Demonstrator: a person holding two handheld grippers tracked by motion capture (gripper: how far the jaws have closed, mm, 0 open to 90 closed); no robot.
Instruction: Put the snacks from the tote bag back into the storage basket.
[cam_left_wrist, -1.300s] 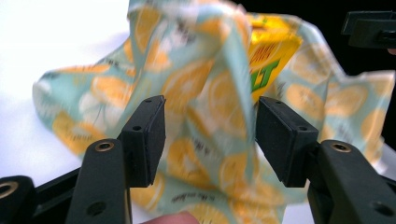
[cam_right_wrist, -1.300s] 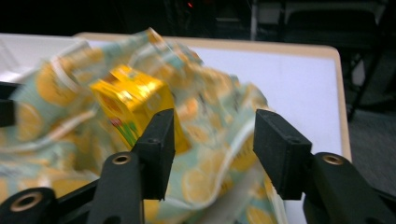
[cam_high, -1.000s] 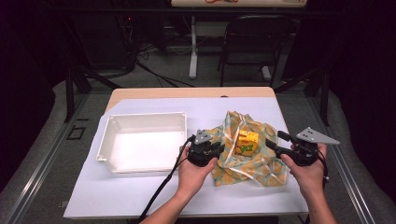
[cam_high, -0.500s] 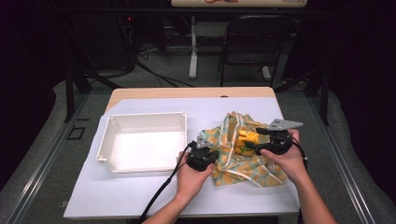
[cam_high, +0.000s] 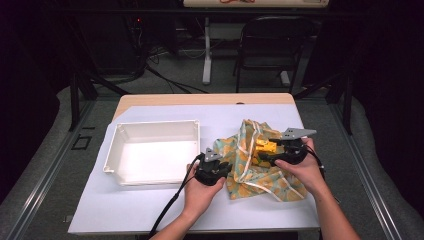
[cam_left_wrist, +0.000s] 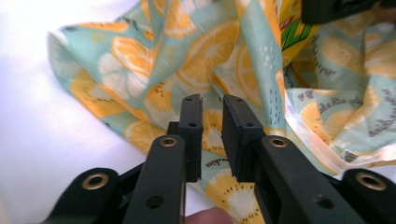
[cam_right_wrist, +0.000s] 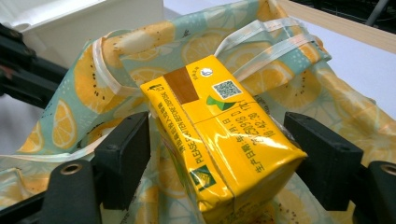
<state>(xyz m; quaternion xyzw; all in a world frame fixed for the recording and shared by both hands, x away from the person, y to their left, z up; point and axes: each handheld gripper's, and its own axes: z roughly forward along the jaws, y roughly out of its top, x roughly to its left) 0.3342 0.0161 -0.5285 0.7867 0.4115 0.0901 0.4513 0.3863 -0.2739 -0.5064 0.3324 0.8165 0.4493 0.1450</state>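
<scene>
1. The carton (cam_right_wrist: 219, 135), a yellow drink box, lies on the crumpled lemon-print bag (cam_high: 260, 167) at the table's (cam_high: 150, 210) right half, well right of the white tray (cam_high: 150, 155)
2. The right gripper (cam_right_wrist: 217, 154) has its jaws standing wide, one on each side of the carton; the left pad looks to be at the carton's side, the right pad stands just off it, so I judge it straddled, not clamped
3. The carton's long axis runs away from this gripper, between the jaws, with the near end low and the far end raised toward the bag's handles; the jaws would therefore close across its narrow width
4. The right hand (cam_high: 305, 167) is plainly the nearer one to the carton
5. The left gripper (cam_left_wrist: 212, 135) sits at the bag's left edge, its jaws nearly together with a slim gap over the cloth; whether cloth is pinched between them I cannot tell
6. The carton lies up and to the right of the left gripper, so the tray is on the far side of that hand from it
</scene>
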